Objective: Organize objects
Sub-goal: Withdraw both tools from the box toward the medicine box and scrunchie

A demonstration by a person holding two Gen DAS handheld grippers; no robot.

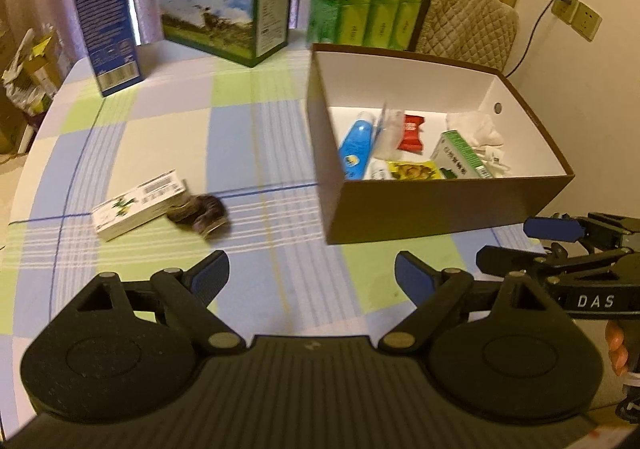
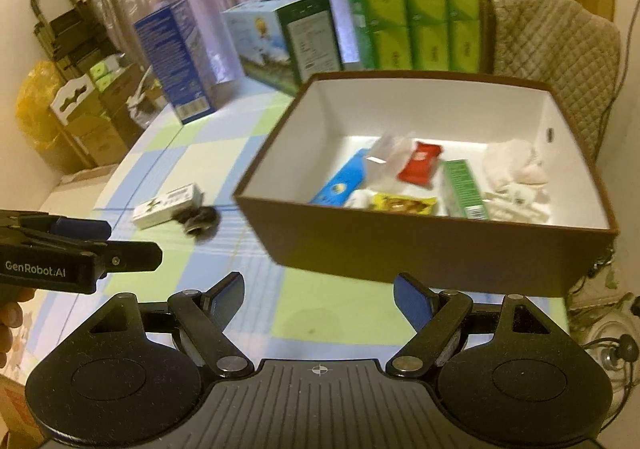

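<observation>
Both grippers, left and right, hover wide-fingered, holding nothing.

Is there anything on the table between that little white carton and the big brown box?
Only a dark round object, touching the small white carton. From there to the brown box the checked tablecloth is bare, as the left wrist view shows.

Motion blur smears the dark brown round object beside the small white carton, so its nature stays unclear. Small print on that carton is unreadable, and the brown box's near wall hides the blue tube's lower end.
</observation>
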